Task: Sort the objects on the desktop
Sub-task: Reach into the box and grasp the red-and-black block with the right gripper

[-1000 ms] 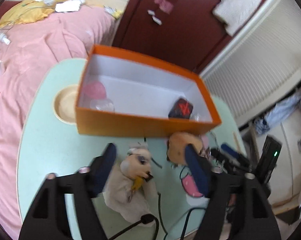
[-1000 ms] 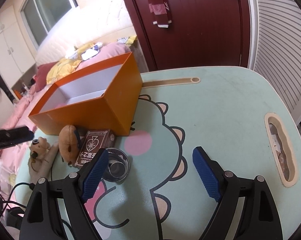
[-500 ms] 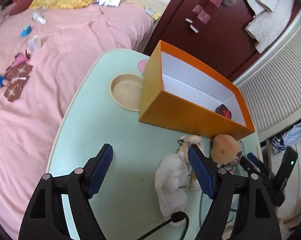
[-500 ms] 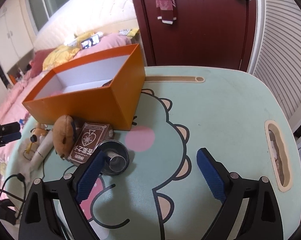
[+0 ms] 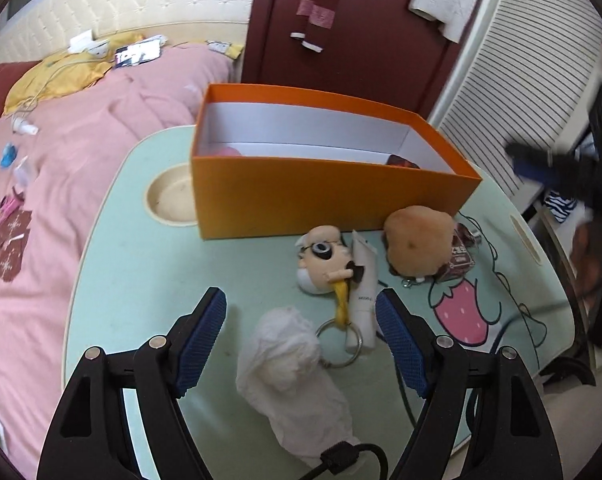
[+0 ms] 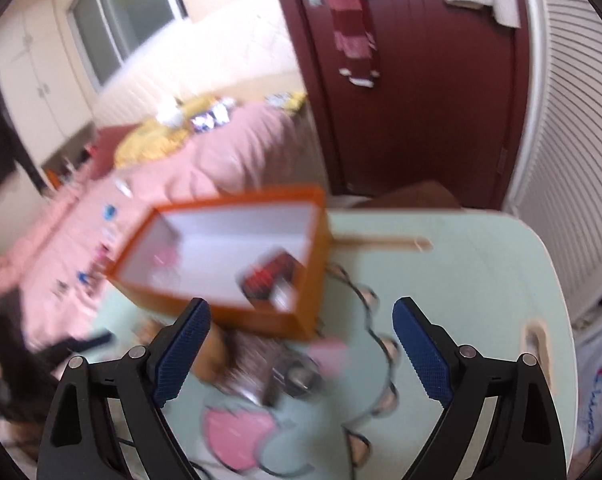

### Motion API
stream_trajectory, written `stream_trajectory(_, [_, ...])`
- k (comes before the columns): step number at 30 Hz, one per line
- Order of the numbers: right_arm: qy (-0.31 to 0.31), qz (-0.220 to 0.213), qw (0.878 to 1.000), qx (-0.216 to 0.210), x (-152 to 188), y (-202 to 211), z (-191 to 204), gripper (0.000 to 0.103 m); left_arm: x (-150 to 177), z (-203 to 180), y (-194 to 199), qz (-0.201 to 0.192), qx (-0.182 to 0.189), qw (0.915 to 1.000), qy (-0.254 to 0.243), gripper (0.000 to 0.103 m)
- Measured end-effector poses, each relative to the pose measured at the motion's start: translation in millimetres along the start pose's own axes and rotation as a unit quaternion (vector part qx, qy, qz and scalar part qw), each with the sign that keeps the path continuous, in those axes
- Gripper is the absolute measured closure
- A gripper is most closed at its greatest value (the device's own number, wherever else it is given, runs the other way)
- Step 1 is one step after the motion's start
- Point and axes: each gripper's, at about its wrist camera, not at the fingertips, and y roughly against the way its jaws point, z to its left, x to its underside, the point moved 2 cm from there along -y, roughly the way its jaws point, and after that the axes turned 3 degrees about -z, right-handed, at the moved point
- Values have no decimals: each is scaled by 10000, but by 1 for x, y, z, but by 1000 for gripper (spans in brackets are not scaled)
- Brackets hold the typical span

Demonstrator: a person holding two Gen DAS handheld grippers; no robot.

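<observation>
Here, left claw (image 5: 301,312) wide, empty, right claw (image 6: 301,324) likewise.

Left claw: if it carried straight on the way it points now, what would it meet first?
Most likely the crumpled white tissue, lying on the table between the open left claw fingers; the doll-head keychain sits just beyond. Depth is uncertain.

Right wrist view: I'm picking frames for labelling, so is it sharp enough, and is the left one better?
Right wrist view: motion-smeared, the orange box and clutter soft. Left wrist view: crisp on the box and doll keychain, only fisheye bending.
</observation>
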Motion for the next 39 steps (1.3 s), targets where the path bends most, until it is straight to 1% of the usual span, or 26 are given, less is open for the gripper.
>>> stream_trajectory(2, [-120,349,9989,-305,-21,-12,11,10,-2,0,2,-53,17,10000,18,25])
stream_trajectory(3, [-300,658,9962,-480,-30,-23,16,10,-3,1,3,-73,36,10000,46,25])
stream_trajectory(4, [-564,1047,9907,-667,-36,-36,18,10,-3,2,3,-85,58,9999,98,25])
stream_trajectory(5, [-826,1434,9825,-853,-43,-48,21,10,-3,3,4,-95,75,9998,156,25])
stream_trajectory(7, [-1342,2102,9626,-1058,-50,-75,23,12,-3,7,6,-137,93,9995,272,25])
stream_trajectory(8, [-1489,2357,9549,-1018,-52,-87,24,13,-3,9,7,-160,100,9993,329,25])
stream_trajectory(10, [-1460,2775,9479,-557,-53,-108,25,13,-2,12,9,-168,103,9990,404,25])
stream_trajectory(11, [-1377,2949,9448,-369,-53,-118,27,13,-2,14,9,-165,97,9989,424,25])
stream_trajectory(13, [-1127,3235,9394,-131,-51,-136,34,14,0,16,11,-184,93,9987,456,25])
stream_trajectory(15, [-846,3542,9313,96,-43,-152,42,14,1,17,13,-196,114,9985,489,25])
stream_trajectory(17, [-734,3680,9269,111,-40,-160,49,9,3,18,14,-203,135,9984,512,25])
stream_trajectory(19, [-672,3769,9238,65,-37,-166,57,7,3,20,14,-214,139,9982,548,25])
stream_trajectory(21, [-946,3743,9218,-340,-39,-167,59,6,6,22,16,-216,167,9978,601,25])
stream_trajectory(23, [-1036,3583,9264,-506,-48,-165,58,6,7,26,17,-234,181,9972,686,25])
stream_trajectory(24, [-1030,3520,9292,-453,-51,-163,57,6,7,28,18,-246,186,9968,732,25])
stream_trajectory(25, [-983,3468,9323,-288,-52,-161,55,6,7,30,19,-258,191,9965,778,25])
stream_trajectory(26, [-912,3484,9327,-189,-51,-160,55,6,7,32,21,-282,206,9958,843,25])
stream_trajectory(30, [-429,3720,9271,-171,-41,-164,63,6,1,44,28,-438,334,9916,1172,25])
stream_trajectory(33, [-222,3824,9237,93,-34,-171,64,6,-6,52,31,-484,299,9896,1317,25])
stream_trajectory(35, [-17,3840,9233,92,-34,-176,70,6,-9,56,34,-546,260,9887,1371,25])
stream_trajectory(37, [514,3952,9171,122,-29,-184,82,6,-10,59,36,-588,231,9878,1427,25])
stream_trajectory(39, [1004,4163,9036,94,-14,-194,86,6,-10,61,36,-577,224,9870,1486,25])
